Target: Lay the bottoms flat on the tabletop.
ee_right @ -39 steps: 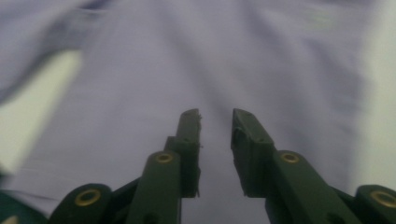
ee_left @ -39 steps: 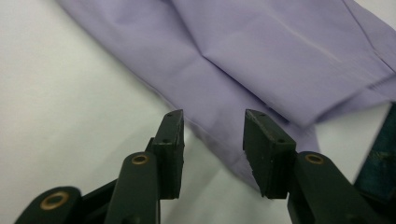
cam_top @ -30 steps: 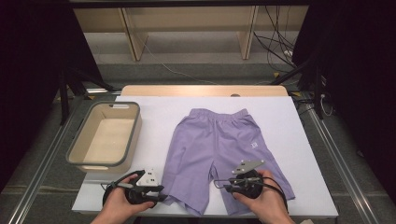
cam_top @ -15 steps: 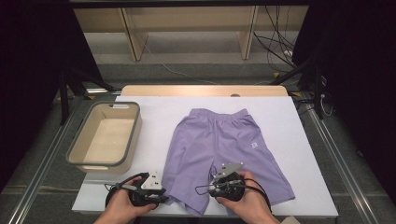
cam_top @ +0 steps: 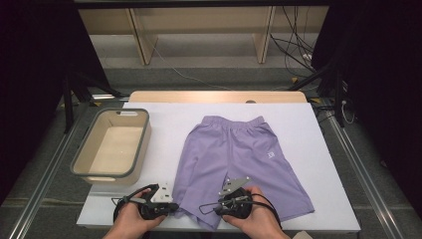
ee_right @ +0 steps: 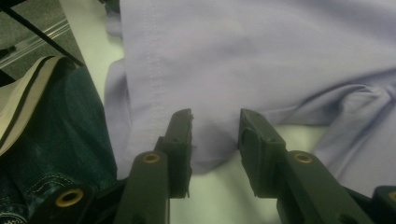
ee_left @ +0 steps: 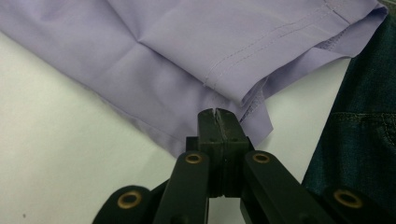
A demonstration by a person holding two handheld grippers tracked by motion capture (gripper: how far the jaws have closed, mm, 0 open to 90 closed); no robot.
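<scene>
shorts: lavender shorts [cam_top: 246, 162] lying flat on the white surface [cam_top: 318, 139], waistband at the far end, both leg hems at the near edge, roughly mid-surface

left tongs: left tongs [cam_top: 171, 206] sit at the near left corner of the left leg hem; the jaws have just been closing, and in the left gripper view the left tongs [ee_left: 218, 113] are pinched together right at the hem edge, looks like a bit of fabric caught at the tips, though I can't swear how much

right tongs: right tongs [cam_top: 226, 191] are on the near part of the shorts, between the two legs; in the right gripper view the right tongs [ee_right: 215, 120] stand partly apart, with a gap between the jaws, fabric of the hem lying between them, pads not pressing on it

hem: stitched double fold [ee_left: 280, 42], slightly rumpled and lifted near the left tongs

bin: beige bin [cam_top: 82, 162] with a grey rim, on the left side of the surface, well apart from the shorts

person: hands come in from the near edge, jeans [ee_left: 364, 140] visible beside the surface
</scene>
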